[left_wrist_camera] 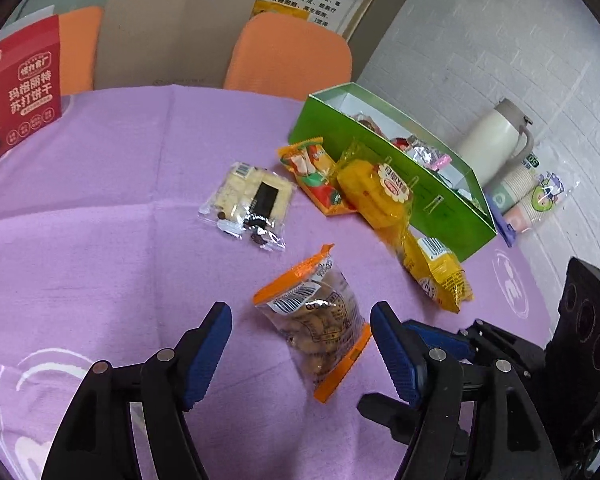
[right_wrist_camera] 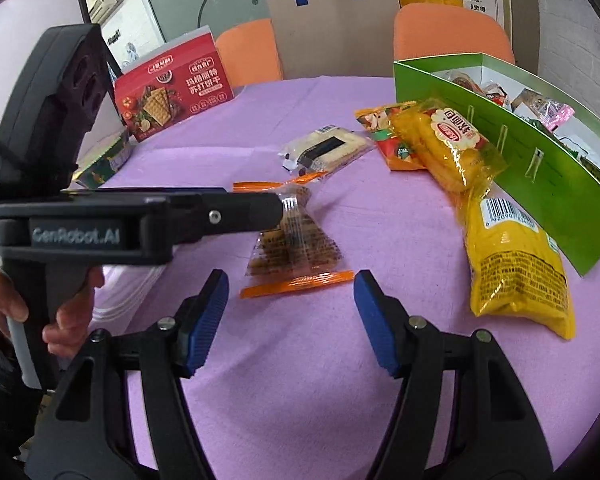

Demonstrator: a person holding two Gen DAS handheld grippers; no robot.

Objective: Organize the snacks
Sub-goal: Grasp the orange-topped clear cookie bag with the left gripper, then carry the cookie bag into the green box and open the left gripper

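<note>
A clear packet with orange ends and brown snacks [left_wrist_camera: 320,320] lies on the purple tablecloth [left_wrist_camera: 100,240]. My left gripper [left_wrist_camera: 302,340] is open, with one blue pad on each side of the packet and a gap to each. In the right wrist view the left gripper [right_wrist_camera: 270,208] shows side-on over the same packet [right_wrist_camera: 296,248]. My right gripper [right_wrist_camera: 291,316] is open and empty, just in front of that packet. A green box [left_wrist_camera: 380,152] [right_wrist_camera: 560,184] at the right holds several wrapped snacks.
Beside the box lie a white cracker packet [left_wrist_camera: 250,204], an orange-red packet [left_wrist_camera: 316,176], a clear yellow cake packet [left_wrist_camera: 376,192] and a yellow bag [right_wrist_camera: 516,264]. A red biscuit box [right_wrist_camera: 172,88] stands far left. A flask [left_wrist_camera: 496,140] and paper cups [left_wrist_camera: 532,196] sit behind the box.
</note>
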